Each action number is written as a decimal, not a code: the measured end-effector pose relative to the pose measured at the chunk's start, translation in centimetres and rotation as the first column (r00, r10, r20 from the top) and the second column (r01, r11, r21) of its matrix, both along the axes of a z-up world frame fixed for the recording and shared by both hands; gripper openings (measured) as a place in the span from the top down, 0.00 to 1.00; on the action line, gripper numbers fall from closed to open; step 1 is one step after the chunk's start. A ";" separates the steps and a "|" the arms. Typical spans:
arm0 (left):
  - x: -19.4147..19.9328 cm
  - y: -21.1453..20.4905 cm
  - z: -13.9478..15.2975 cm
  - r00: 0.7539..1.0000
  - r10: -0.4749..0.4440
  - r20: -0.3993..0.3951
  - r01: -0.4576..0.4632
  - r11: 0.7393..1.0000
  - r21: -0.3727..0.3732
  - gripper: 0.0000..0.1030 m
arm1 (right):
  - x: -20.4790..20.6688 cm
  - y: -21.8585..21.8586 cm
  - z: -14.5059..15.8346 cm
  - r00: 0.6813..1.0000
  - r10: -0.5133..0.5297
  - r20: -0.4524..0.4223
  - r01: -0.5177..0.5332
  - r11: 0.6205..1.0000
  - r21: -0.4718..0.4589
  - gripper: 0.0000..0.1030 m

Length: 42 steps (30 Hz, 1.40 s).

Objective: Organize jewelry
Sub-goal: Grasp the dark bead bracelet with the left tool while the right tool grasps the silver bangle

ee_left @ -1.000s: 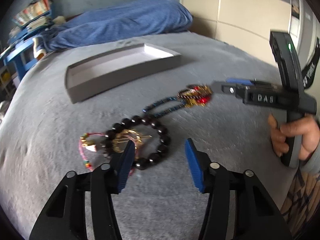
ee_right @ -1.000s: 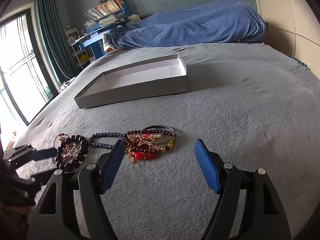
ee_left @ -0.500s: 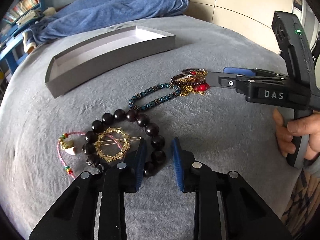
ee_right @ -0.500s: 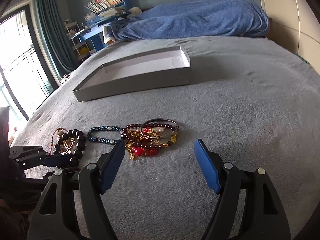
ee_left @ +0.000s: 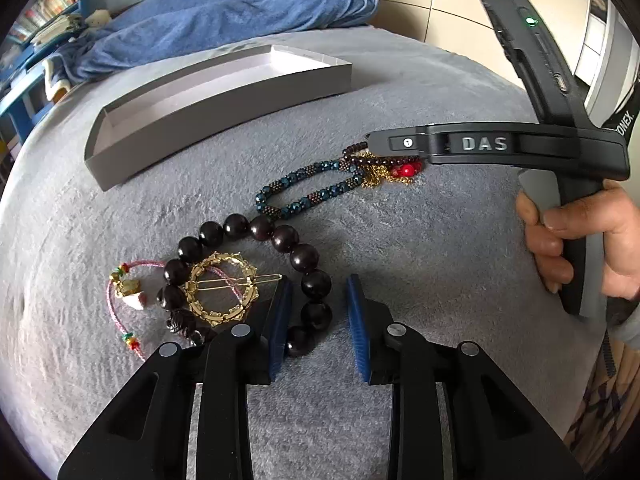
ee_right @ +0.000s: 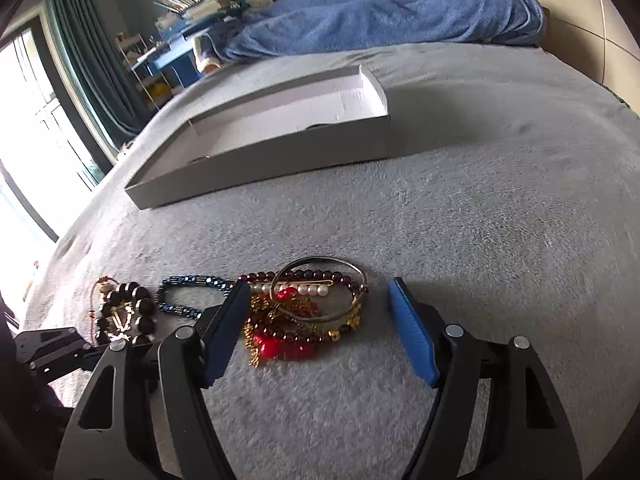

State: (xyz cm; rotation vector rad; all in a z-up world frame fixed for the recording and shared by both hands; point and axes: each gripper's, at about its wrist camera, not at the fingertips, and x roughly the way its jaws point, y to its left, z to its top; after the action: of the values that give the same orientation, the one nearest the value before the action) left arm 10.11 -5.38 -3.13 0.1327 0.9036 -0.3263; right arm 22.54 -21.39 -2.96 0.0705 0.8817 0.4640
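Observation:
Jewelry lies on a grey bedspread. A dark wooden bead bracelet [ee_left: 280, 240] rings a gold round hair clip [ee_left: 222, 294], beside a pink cord charm bracelet [ee_left: 120, 292]. A blue beaded bracelet [ee_left: 308, 192] lies farther on. My left gripper [ee_left: 318, 320] is partly open, its fingers straddling the dark bracelet's near beads. A tangle of red, garnet, pearl and gold pieces with a silver bangle [ee_right: 312, 304] lies between the wide-open fingers of my right gripper [ee_right: 320, 324], which also shows in the left wrist view [ee_left: 376, 144]. An empty grey tray [ee_left: 216, 108] [ee_right: 280, 148] stands beyond.
A blue blanket [ee_right: 384, 12] is heaped at the far end of the bed. A blue desk with books [ee_right: 192, 12] and a curtained window [ee_right: 48, 120] stand at the left. A beige padded wall [ee_left: 460, 4] is at the right.
My left gripper narrowed and moved down onto the dark bead bracelet, then opened a little. My right gripper moved forward and down over the red and gold tangle, staying open.

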 end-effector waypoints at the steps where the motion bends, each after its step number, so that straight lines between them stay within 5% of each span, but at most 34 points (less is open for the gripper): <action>1: 0.0 0.0 0.0 1.000 0.000 0.001 0.000 1.000 0.002 0.71 | 0.0 0.1 -0.1 1.000 -0.002 0.000 0.002 1.000 -0.005 0.39; 4: 0.0 -0.1 0.0 1.000 -0.001 0.004 0.001 1.000 0.008 0.71 | 0.0 0.2 -0.1 1.000 0.002 0.008 -0.002 1.000 -0.007 0.51; 12: -0.6 0.2 0.4 0.999 0.011 0.032 -0.011 1.000 -0.010 0.85 | -1.2 -1.0 0.5 0.997 0.003 0.075 -0.007 0.998 0.059 0.51; 17: -1.2 1.0 1.5 0.997 0.031 0.067 -0.027 0.998 -0.056 0.85 | -2.3 -2.0 1.2 0.992 -0.017 0.126 0.002 0.994 0.113 0.51; 28: -1.0 4.0 7.8 0.982 0.097 0.160 -0.069 0.983 -0.168 0.85 | -2.8 -2.2 1.3 0.992 -0.019 0.127 0.004 0.993 0.119 0.51; 42: 0.7 8.0 13.0 0.971 0.139 0.193 -0.103 0.977 -0.187 0.85 | -3.0 -0.9 4.5 0.989 0.018 0.144 -0.029 0.997 0.076 0.51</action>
State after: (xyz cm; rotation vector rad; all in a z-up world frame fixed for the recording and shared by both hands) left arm 10.79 2.58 9.91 -0.0517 0.6711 -0.2715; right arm 19.50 -22.30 1.54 0.0968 0.7242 0.5194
